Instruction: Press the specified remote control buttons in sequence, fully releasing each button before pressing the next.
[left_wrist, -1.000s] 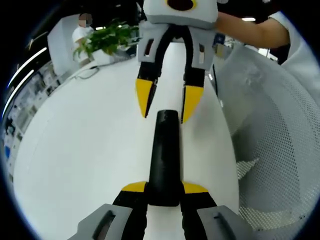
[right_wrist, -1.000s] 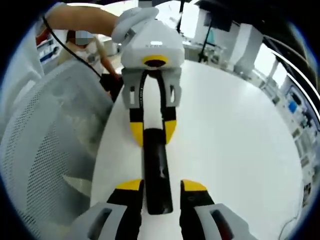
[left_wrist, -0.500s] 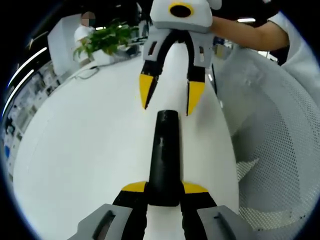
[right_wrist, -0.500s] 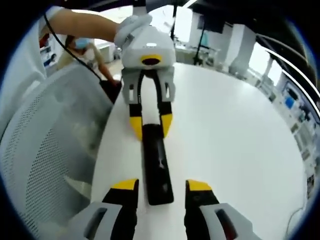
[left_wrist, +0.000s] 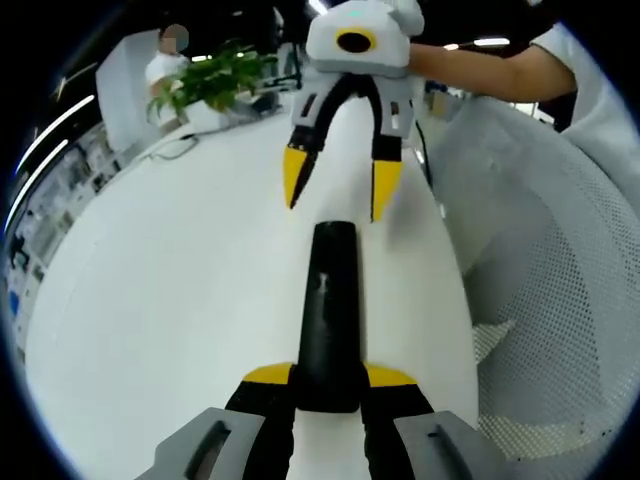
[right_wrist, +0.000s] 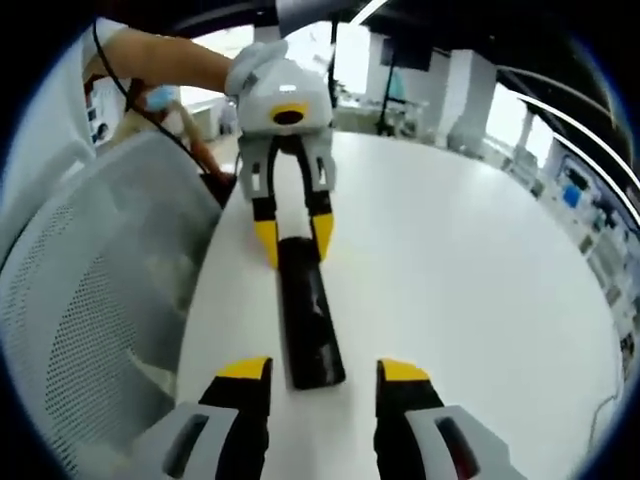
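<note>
While left gripper (left_wrist: 328, 380) clamps remote (left_wrist: 327, 310) near end, right gripper (right_wrist: 314, 378) hangs wide; best narrow jaws, descend squarely onto button.

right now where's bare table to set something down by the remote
Bare white table runs wide on the side of the remote away from the mesh chair. The chair side is a narrow strip. Both remote ends are crowded: left gripper clamps one, right gripper stands open at the other.
</note>
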